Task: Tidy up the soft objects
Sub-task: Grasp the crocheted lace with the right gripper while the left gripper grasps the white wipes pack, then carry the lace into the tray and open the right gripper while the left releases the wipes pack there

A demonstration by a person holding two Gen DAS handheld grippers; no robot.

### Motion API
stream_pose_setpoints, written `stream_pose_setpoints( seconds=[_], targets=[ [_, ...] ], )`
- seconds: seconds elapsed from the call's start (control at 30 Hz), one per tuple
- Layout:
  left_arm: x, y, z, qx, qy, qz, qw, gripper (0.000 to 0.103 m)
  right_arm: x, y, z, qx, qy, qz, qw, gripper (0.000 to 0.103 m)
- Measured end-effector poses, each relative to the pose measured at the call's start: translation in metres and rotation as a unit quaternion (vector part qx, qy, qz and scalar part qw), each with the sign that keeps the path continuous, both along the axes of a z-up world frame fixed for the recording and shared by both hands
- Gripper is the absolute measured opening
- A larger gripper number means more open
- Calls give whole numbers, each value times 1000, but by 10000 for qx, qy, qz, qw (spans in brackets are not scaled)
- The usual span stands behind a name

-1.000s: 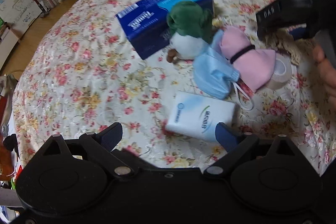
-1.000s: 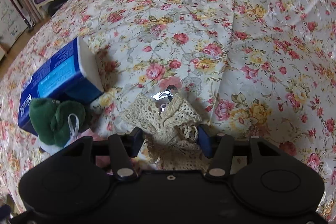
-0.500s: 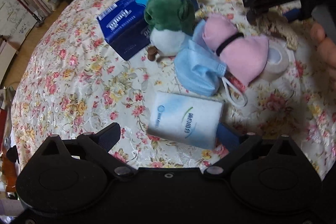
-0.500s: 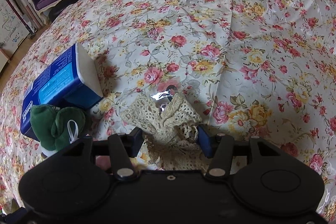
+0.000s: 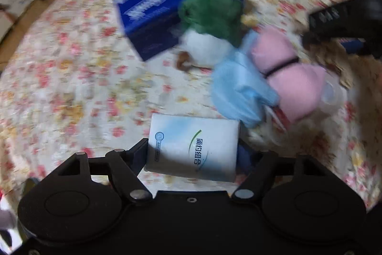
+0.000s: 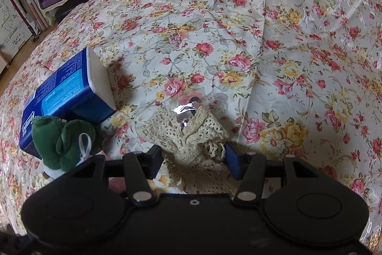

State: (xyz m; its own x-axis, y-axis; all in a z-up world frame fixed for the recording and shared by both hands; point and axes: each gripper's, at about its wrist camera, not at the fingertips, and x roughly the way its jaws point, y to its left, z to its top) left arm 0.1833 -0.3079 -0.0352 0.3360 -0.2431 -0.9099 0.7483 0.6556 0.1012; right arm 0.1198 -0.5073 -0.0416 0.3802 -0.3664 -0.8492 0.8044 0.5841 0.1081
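on the left of the heap, the blue tissue box (image 5: 176,16) lies on the flowered bedspread (image 6: 274,44), toward its far left edge, long axis running slantwise from near-left to far-right, with its white end facing the open middle of the bed. the green plush toy (image 5: 210,16) leans against the box's near side, green head up. next come the blue face mask (image 5: 238,92) and the pink cloth bundle (image 5: 286,73), touching each other in the middle of the heap.

nearest the left side sits the white tissue pack (image 5: 193,147), flat, long axis across the left gripper (image 5: 191,154). its jaws have just been closing, and now both pads press on the pack's short ends, so it is pinching the pack. the picture is blurred, so how firm the pinch is stays unclear.

the step in hand looks like picking up this pack. the next move calls for a straight lift that clears the mask just beside it, since the soft wrapper may buckle.

farther right, the right gripper (image 6: 193,154) is pressed onto the cream lace cloth (image 6: 188,135), which is bunched between its jaws and resting on the bedspread.
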Motion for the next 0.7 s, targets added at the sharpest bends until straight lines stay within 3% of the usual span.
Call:
stream_pose_setpoints(
  seconds=[0.23, 0.4, 0.53, 0.7],
  targets=[
    [12, 61, 49, -417, -245, 677, 9965, 70, -2, 5, 6, -236, -1, -22, 9997, 53],
    [23, 133, 77, -440, -649, 1324, 9881, 70, -3, 27, 25, -751, -132, 176, 9969, 53],
    [34, 190, 78, -308, -803, 1892, 9782, 70, -5, 59, 46, -1071, -347, 560, 9921, 53],
    [49, 248, 54, -243, -505, 2563, 9650, 70, -2, 127, 69, -992, -546, 1328, 9847, 53]
  ],
)
